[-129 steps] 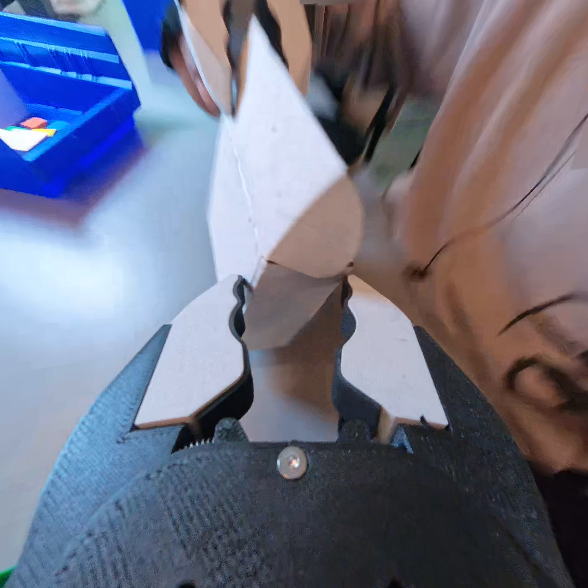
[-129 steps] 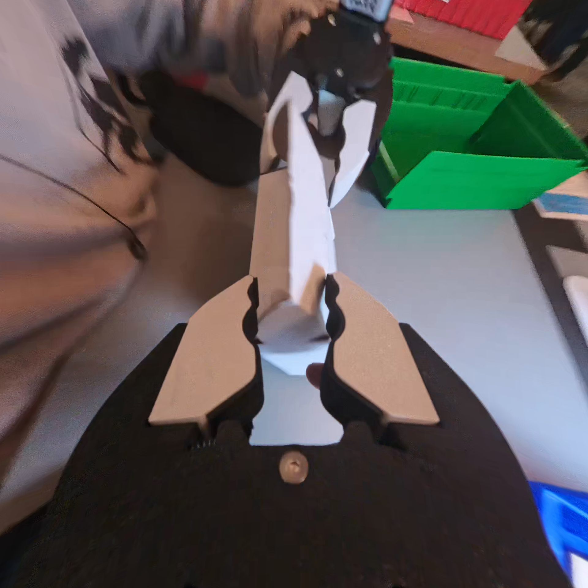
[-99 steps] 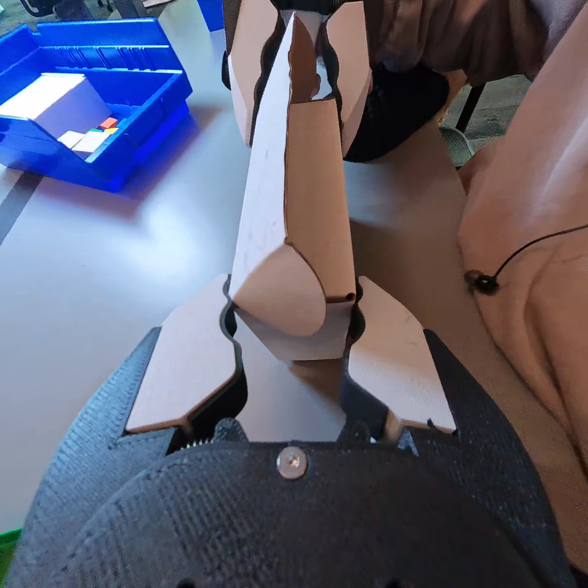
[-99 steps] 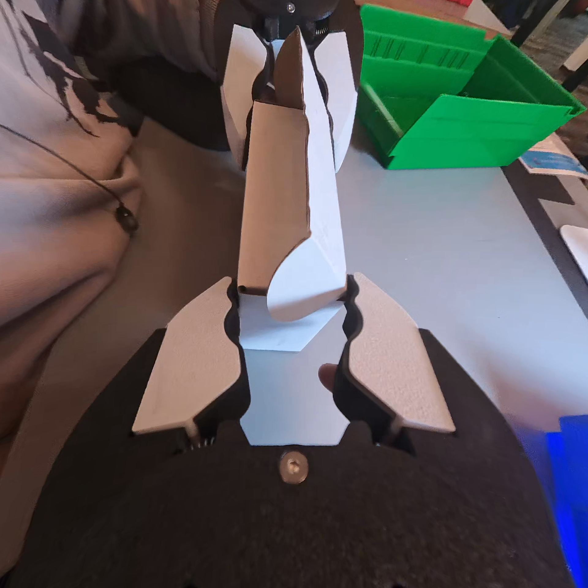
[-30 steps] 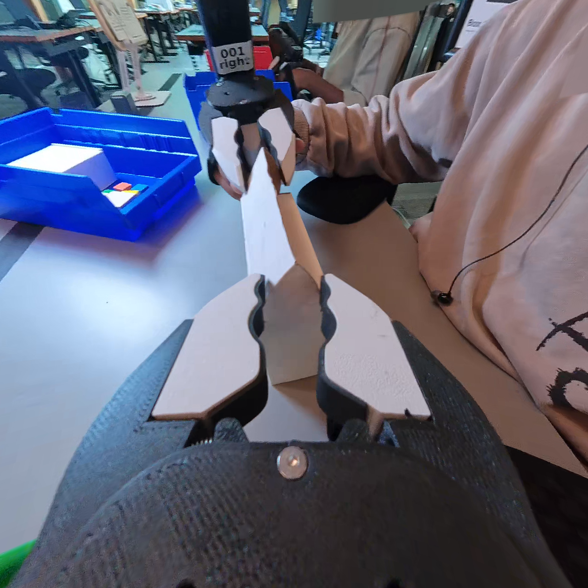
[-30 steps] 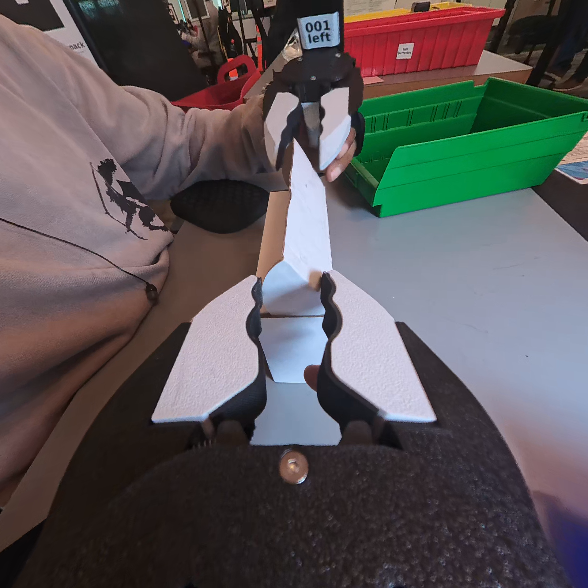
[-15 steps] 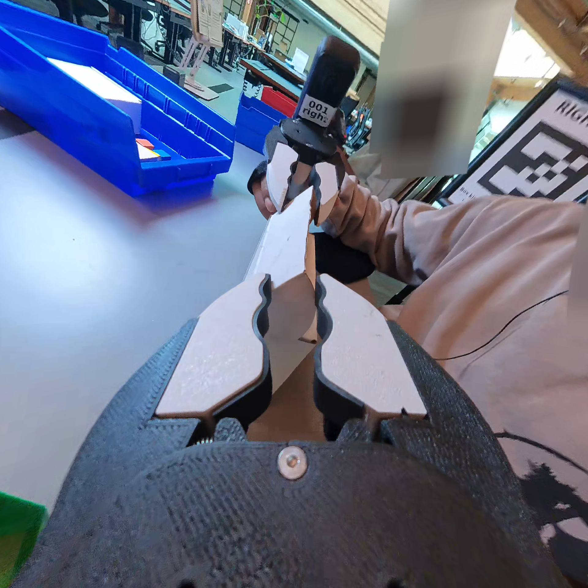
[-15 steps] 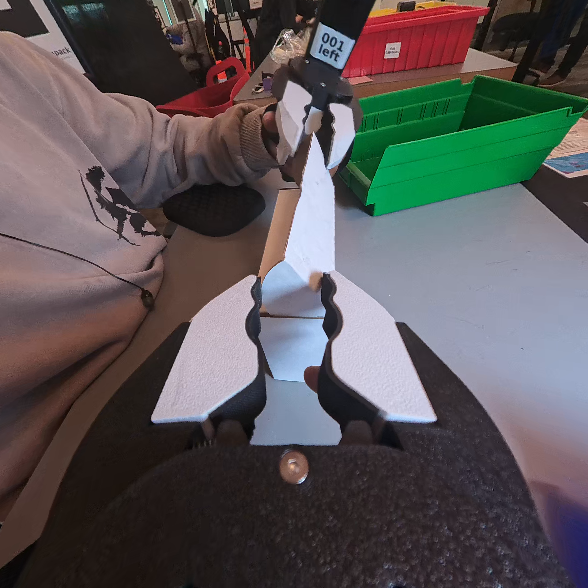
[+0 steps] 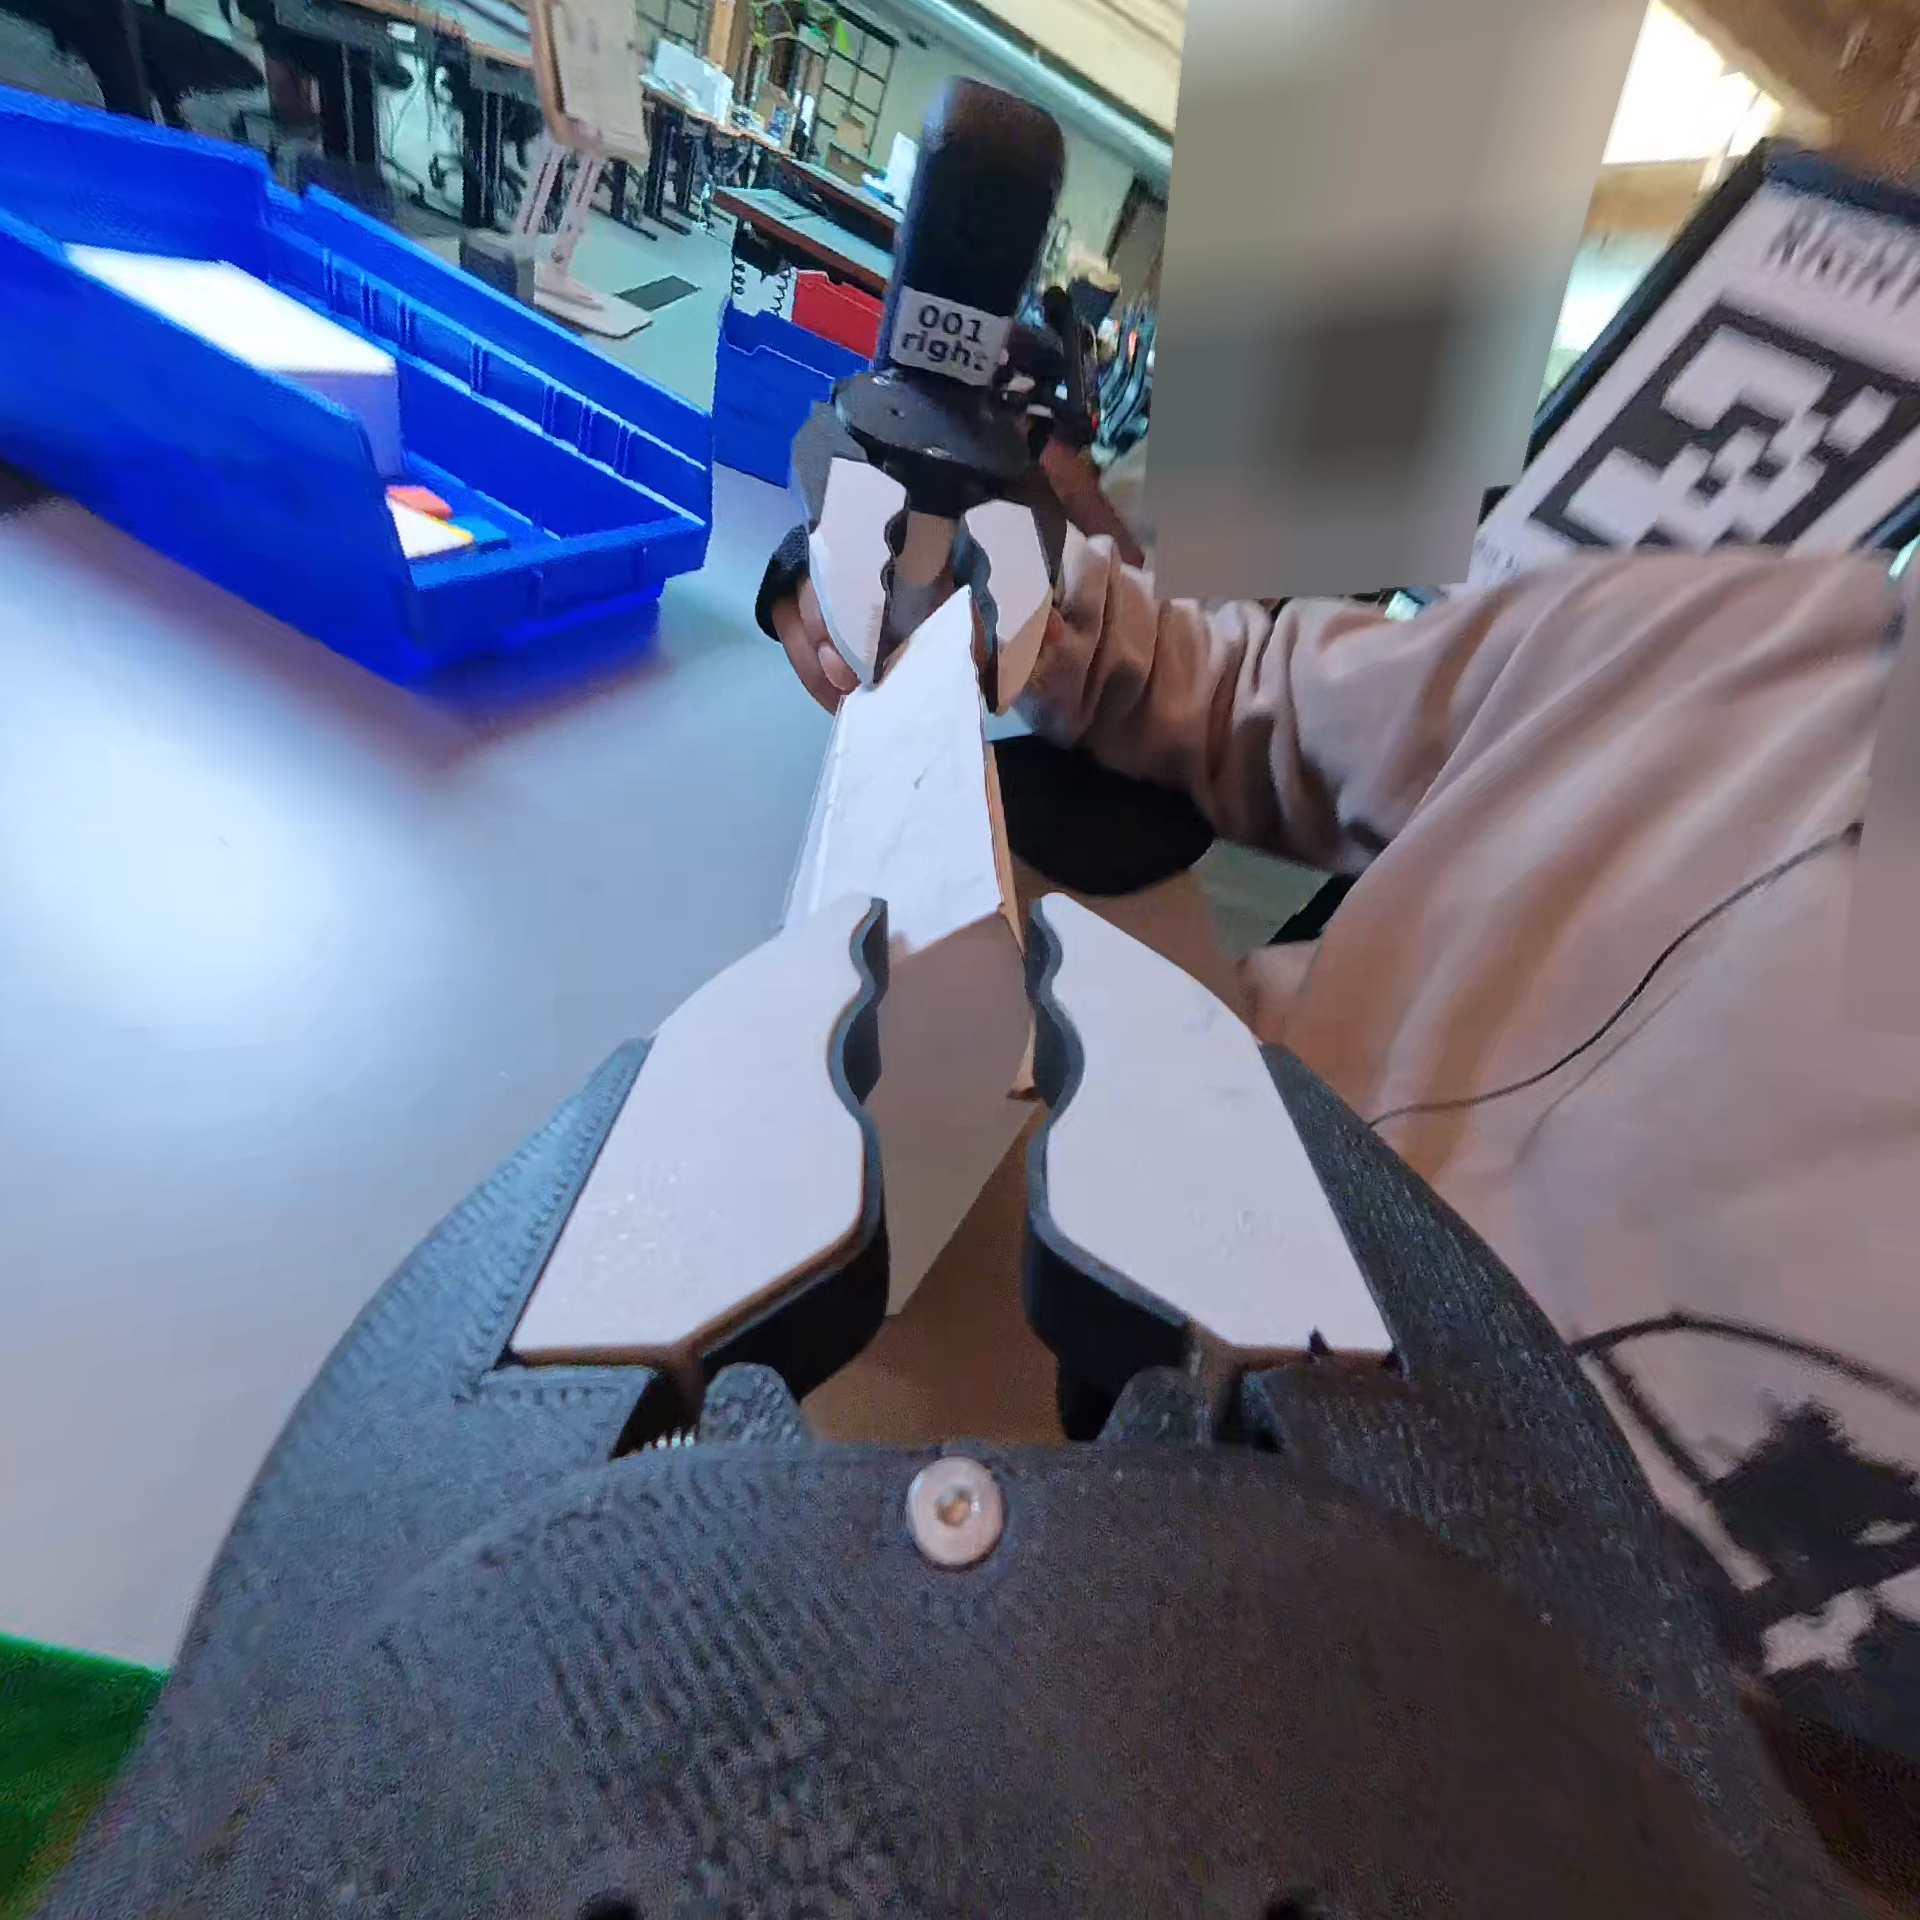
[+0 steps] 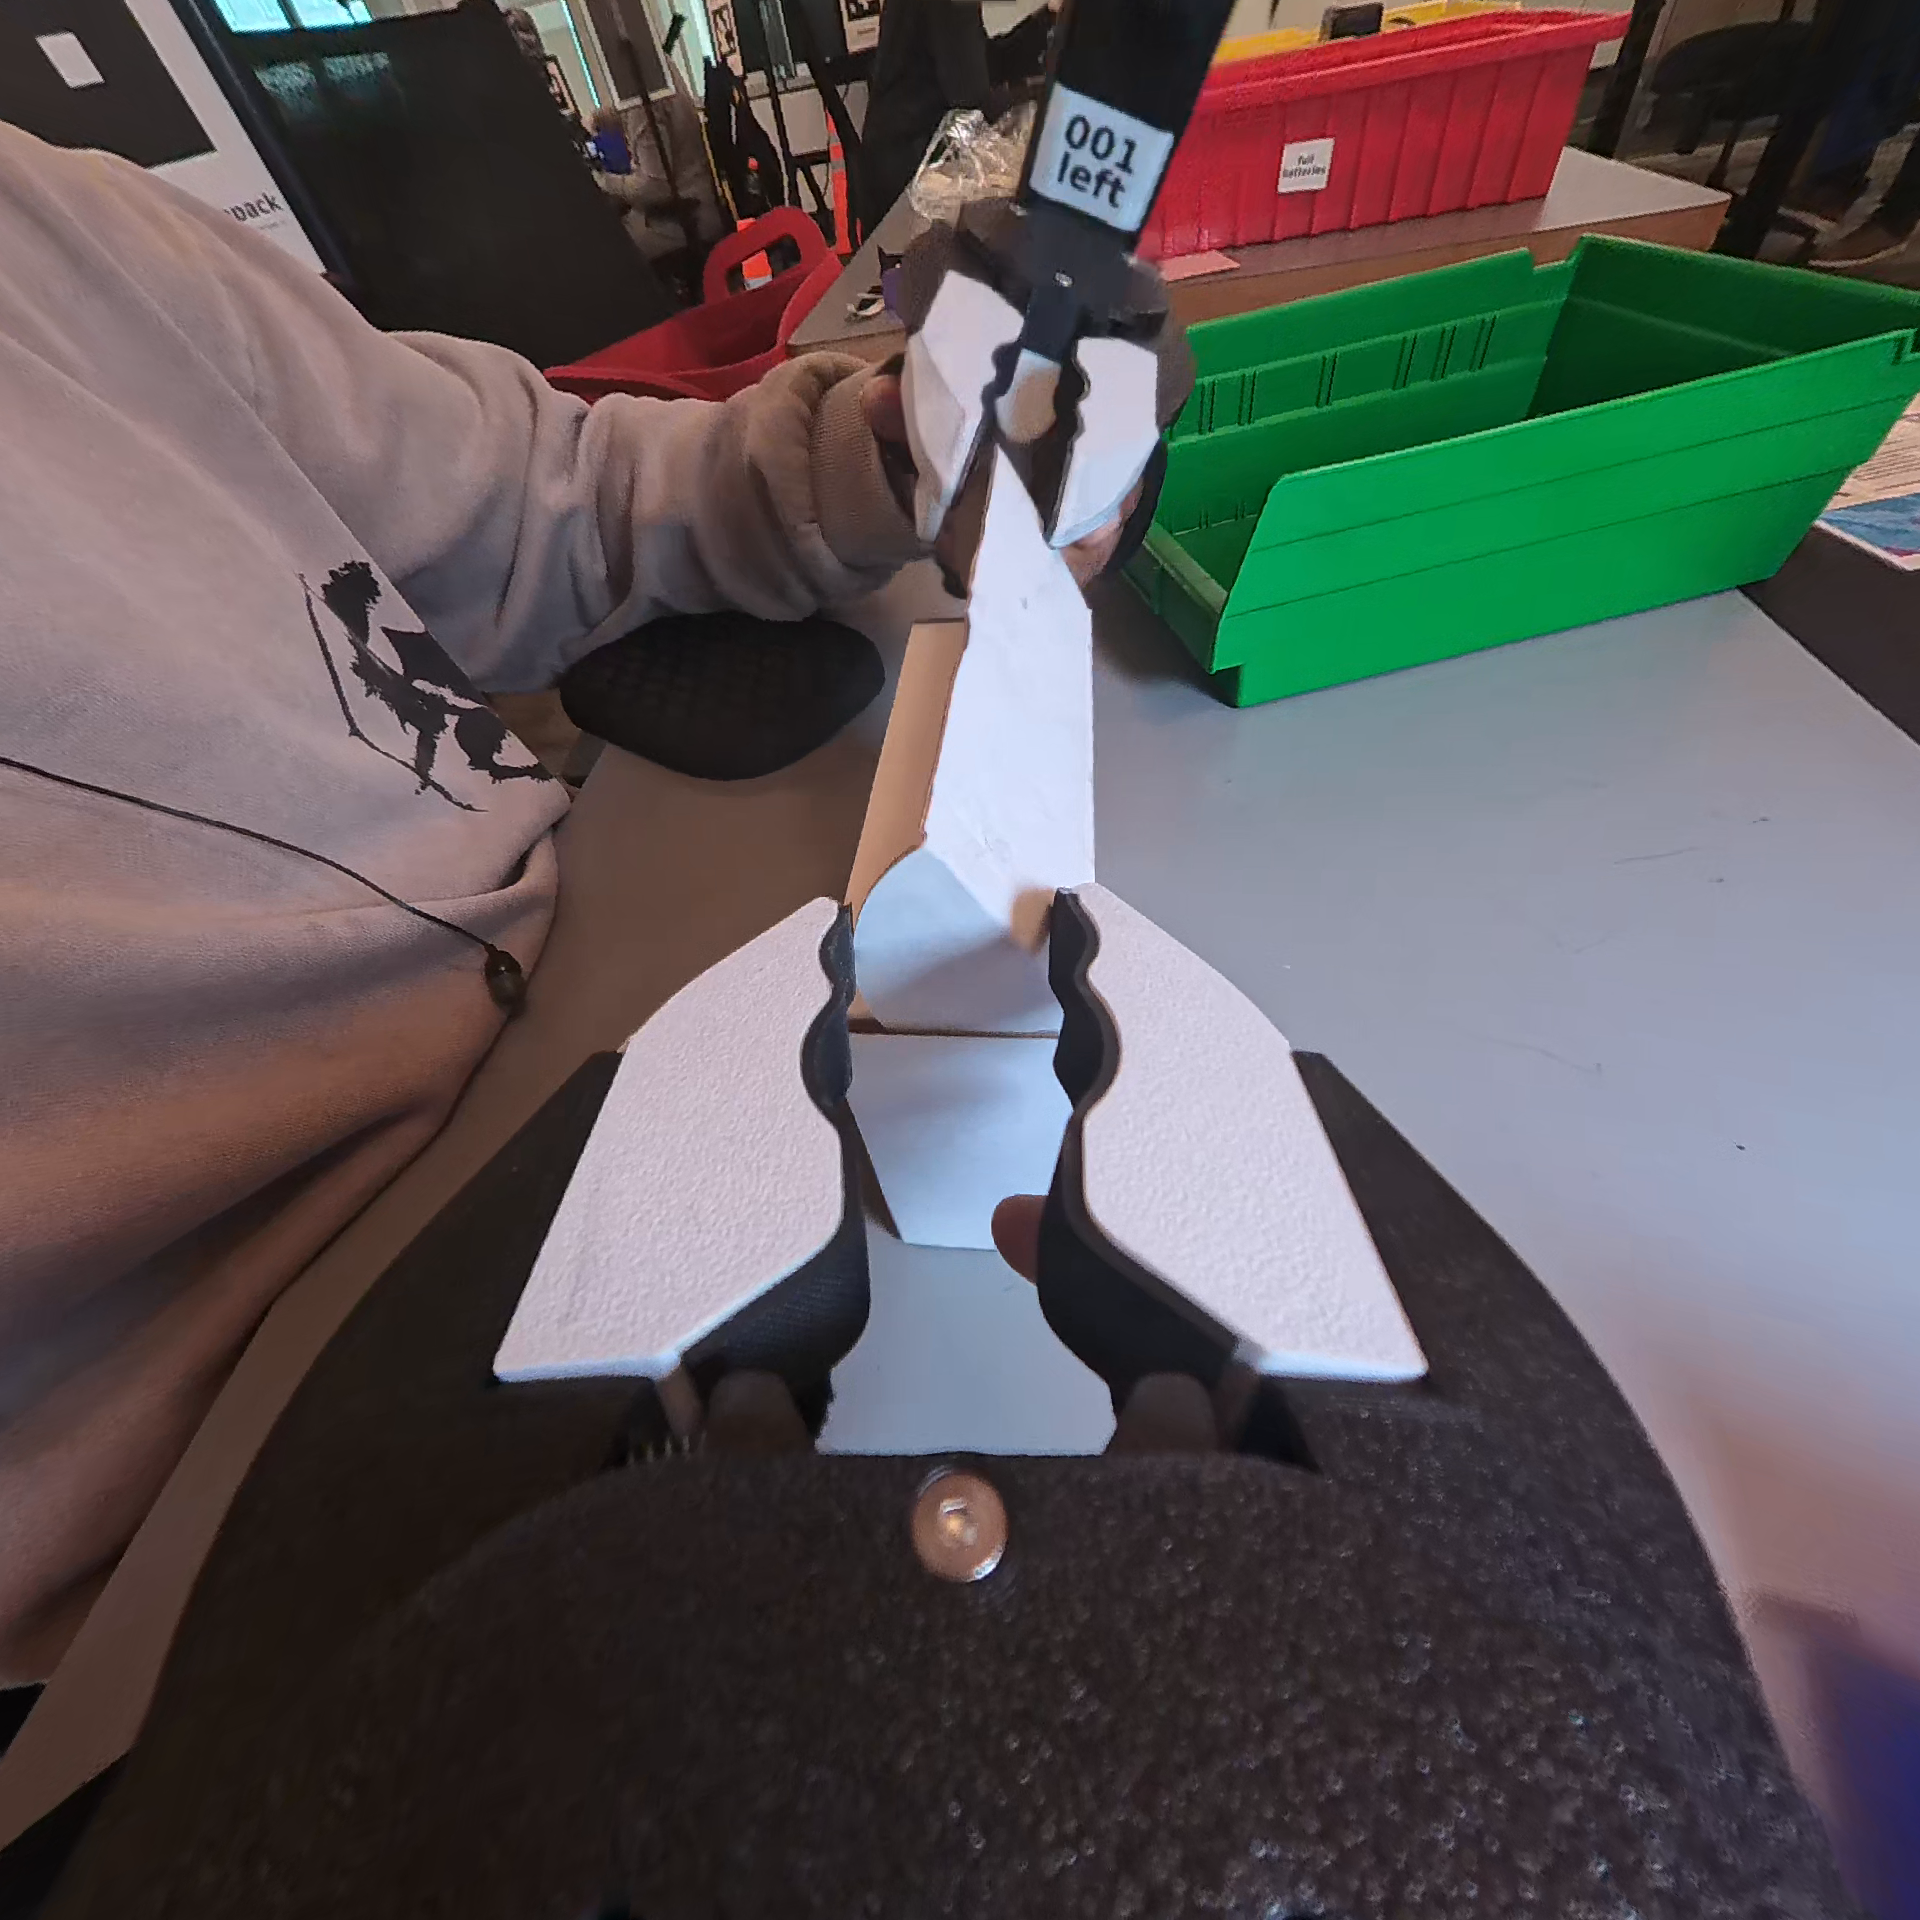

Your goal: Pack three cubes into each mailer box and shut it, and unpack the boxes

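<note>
A white and brown cardboard mailer box (image 9: 914, 800) hangs edge-on in the air between my two grippers, above the grey table (image 9: 312, 935). My left gripper (image 9: 956, 925) is shut on its near end. My right gripper (image 9: 935, 592) is shut on the far end, facing me. In the right wrist view the box (image 10: 1023, 727) runs from my right gripper (image 10: 951, 914) to my left gripper (image 10: 1029, 436). A coloured cube (image 9: 447, 520) lies in the blue bin (image 9: 540, 592). What the box holds is hidden.
The blue bin also holds a white closed box (image 9: 229, 312). A green bin (image 10: 1507, 499) stands on the table (image 10: 1455, 935) beyond the left gripper, with a red bin (image 10: 1382, 135) behind it. The person's sleeves and torso (image 10: 260, 727) are close alongside. The grippers' ends are close to 12 cm from one another.
My left gripper has risen and tilted, so its end of the box is higher. Both grippers keep their hold on the box. The right gripper has hardly moved.
</note>
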A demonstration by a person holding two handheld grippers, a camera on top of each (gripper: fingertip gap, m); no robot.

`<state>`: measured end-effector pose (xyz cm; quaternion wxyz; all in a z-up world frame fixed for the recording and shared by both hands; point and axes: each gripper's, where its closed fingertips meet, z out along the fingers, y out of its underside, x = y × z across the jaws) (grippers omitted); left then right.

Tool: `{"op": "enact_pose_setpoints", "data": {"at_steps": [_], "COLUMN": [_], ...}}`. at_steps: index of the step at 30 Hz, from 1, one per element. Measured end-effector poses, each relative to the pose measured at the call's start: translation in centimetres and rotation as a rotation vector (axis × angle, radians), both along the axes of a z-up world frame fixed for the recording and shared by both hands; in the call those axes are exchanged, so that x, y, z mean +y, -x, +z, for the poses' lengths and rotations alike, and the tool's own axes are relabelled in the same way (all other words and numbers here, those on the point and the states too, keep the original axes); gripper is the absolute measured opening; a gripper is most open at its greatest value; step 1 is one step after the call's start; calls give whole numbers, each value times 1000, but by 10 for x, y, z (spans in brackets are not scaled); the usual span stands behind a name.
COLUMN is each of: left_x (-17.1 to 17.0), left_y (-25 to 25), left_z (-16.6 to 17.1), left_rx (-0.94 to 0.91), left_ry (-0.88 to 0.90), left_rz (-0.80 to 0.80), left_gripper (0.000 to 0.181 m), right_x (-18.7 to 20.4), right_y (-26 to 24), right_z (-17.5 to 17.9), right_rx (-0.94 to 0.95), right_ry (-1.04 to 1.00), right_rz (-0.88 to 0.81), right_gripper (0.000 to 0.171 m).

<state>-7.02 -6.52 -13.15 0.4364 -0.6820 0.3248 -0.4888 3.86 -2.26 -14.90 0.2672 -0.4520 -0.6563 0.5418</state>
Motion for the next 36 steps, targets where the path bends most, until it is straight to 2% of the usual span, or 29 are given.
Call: {"op": "enact_pose_setpoints", "data": {"at_steps": [3,5,7,9,10,12,18,20,27,32,36], "left_x": [-9,-14,-15,-13,-12,-9,14,12,-7,-20,-27], "left_y": [6,8,5,-1,-4,-7,-5,-5,-7,-11,-13], "left_z": [-4,-10,-13,-9,-9,-7,6,6,-8,-19,-26], "left_rx": [151,236,286,277,274,257,47,17,145,365,519], "left_ry": [-227,-289,-309,-325,-323,-291,-4,22,-218,-476,-522], "left_rz": [-54,-110,-152,-175,-192,-213,-73,-65,-77,-56,-50], "left_gripper": [44,52,51,39,32,31,26,26,28,30,49], "right_x": [-3,-2,-1,-2,-3,-1,1,0,-4,-9,-14], "right_y": [1,1,2,3,3,4,1,2,4,1,-2], "right_z": [-1,0,0,1,1,1,4,4,0,-7,-9], "right_rx": [-3,-8,-10,-12,-12,-13,0,-2,2,2,-20], "right_ry": [-17,-11,6,26,32,38,70,77,9,-178,-265], "right_rz": [19,26,32,42,46,43,27,23,20,12,7], "right_gripper": [35,36,36,36,36,36,37,37,36,37,46]}}
